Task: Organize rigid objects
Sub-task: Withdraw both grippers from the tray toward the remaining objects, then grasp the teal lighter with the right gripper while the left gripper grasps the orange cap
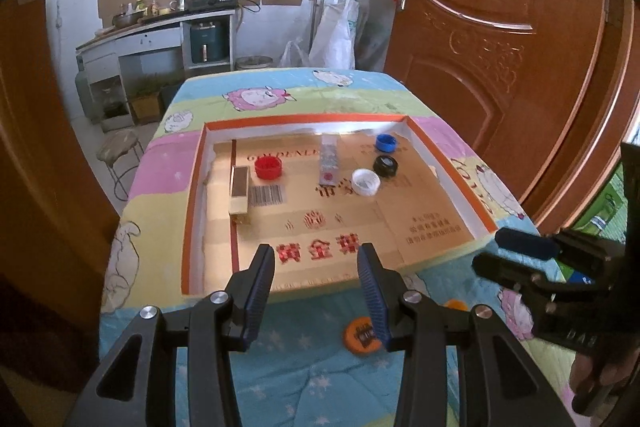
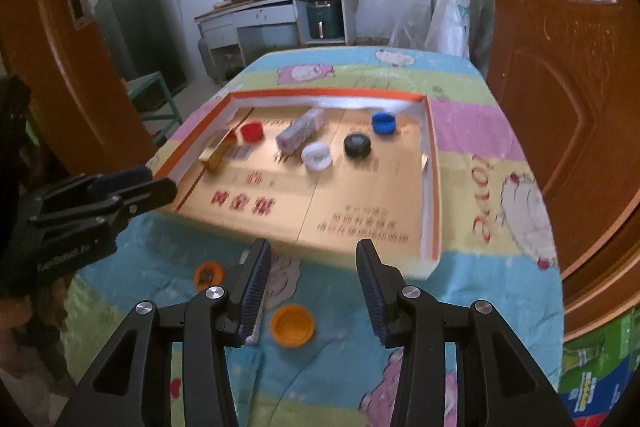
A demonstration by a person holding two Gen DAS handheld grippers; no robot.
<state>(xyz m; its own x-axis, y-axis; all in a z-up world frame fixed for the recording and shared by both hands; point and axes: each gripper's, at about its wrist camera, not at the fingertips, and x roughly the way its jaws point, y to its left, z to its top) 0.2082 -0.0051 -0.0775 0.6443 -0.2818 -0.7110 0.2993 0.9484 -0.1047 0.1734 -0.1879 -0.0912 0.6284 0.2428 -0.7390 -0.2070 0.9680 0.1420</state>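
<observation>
Hovering above the near worktop edge, left hand-held gripper (image 1: 316, 267) and right hand-held gripper (image 2: 314, 263) both have jaws apart, nothing held. Shallow cardboard tray (image 2: 432, 187) already holds red cap (image 1: 268, 167), white cap (image 1: 365, 181), black cap (image 1: 385, 166), blue cap (image 1: 386, 142) and two small boxes. Outside it, on the quilt: open orange cap (image 2: 292, 325) and a second orange cap (image 2: 208, 274). Judged light, stiff, smooth plastic; pinch across the rim, since it may skid on the cloth.

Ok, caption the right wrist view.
Open right gripper hovers above an orange cap, near the cardboard tray.
</observation>
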